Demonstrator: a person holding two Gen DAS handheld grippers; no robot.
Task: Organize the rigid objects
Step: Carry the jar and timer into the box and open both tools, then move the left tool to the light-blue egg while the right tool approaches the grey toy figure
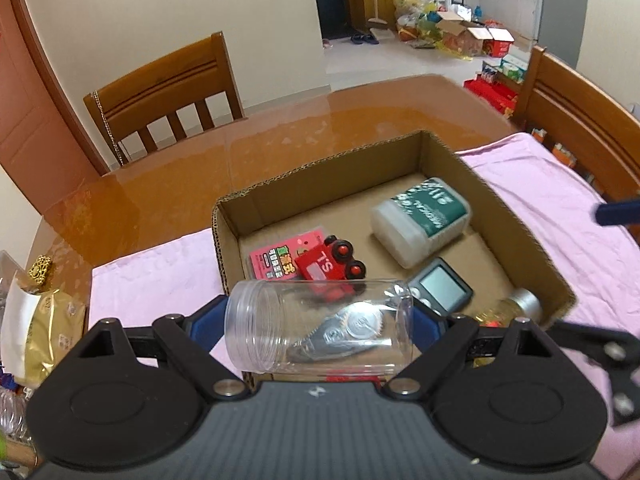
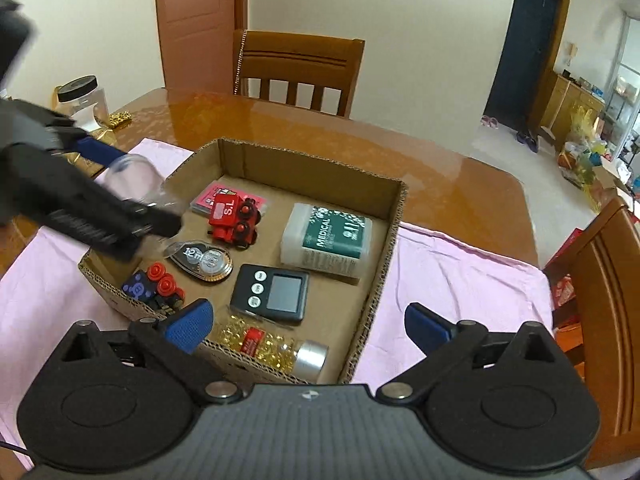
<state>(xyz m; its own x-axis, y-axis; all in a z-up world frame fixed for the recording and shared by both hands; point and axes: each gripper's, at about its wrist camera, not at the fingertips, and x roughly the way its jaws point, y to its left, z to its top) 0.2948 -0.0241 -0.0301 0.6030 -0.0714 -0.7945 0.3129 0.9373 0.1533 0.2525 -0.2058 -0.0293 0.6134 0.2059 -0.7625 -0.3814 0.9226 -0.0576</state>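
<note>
Left tool (image 1: 320, 322) clamped on clear plastic jar (image 1: 316, 328), lying sideways above near edge of cardboard box (image 1: 344, 152). Right tool (image 2: 308, 326) wide apart, holding nothing, just above pill bottle (image 2: 276, 350). Step in hand: carrying jar in. Next: finding bare box floor, lowering gently, letting go.

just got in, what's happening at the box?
A person is packing small items into the cardboard box. The left gripper holds a clear lidless jar sideways over the box's near edge. The right gripper is open and empty above the capsule bottle. The toy train, timer and medical box are already inside.
</note>
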